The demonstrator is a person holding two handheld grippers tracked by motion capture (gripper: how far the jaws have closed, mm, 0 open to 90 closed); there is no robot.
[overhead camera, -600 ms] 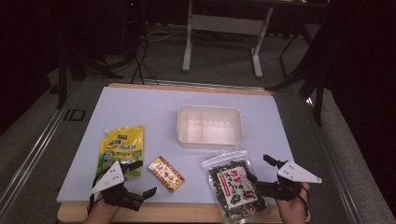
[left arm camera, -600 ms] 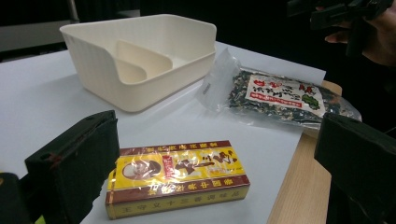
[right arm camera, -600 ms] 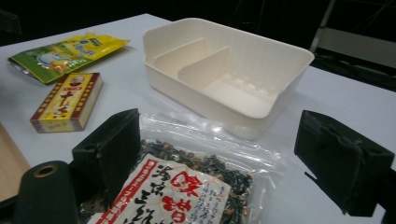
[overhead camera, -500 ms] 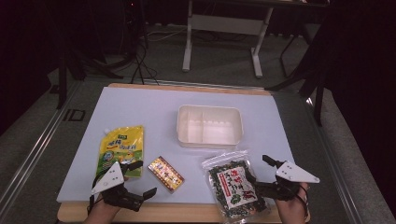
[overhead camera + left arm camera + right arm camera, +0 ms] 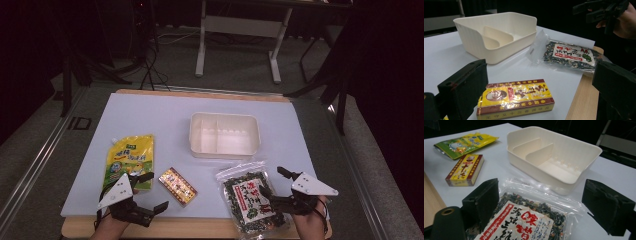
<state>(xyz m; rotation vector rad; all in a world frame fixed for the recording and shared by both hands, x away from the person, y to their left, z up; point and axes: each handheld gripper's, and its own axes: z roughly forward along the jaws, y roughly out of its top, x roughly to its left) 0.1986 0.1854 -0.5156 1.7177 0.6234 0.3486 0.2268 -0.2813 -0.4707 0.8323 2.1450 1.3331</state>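
Note:
My left gripper (image 5: 152, 192) stands open at the table's near left edge. In the left gripper view its jaws (image 5: 541, 75) flank a yellow and red box (image 5: 516, 98) that lies flat on the white table top, without touching it. My right gripper (image 5: 272, 182) is open at the near right, over the right edge of a clear bag of dark dried mix with a red and white label (image 5: 250, 197). In the right gripper view the bag (image 5: 524, 220) lies under and between the wide jaws (image 5: 545, 200), which do not press on it.
A white divided tray (image 5: 224, 116) sits empty at the middle of the white table top (image 5: 150, 120). A yellow-green pouch (image 5: 129, 159) lies flat at the left, beside the box (image 5: 177, 186). A wooden edge (image 5: 200, 227) runs along the near side. Dark stands and cables stand behind the table.

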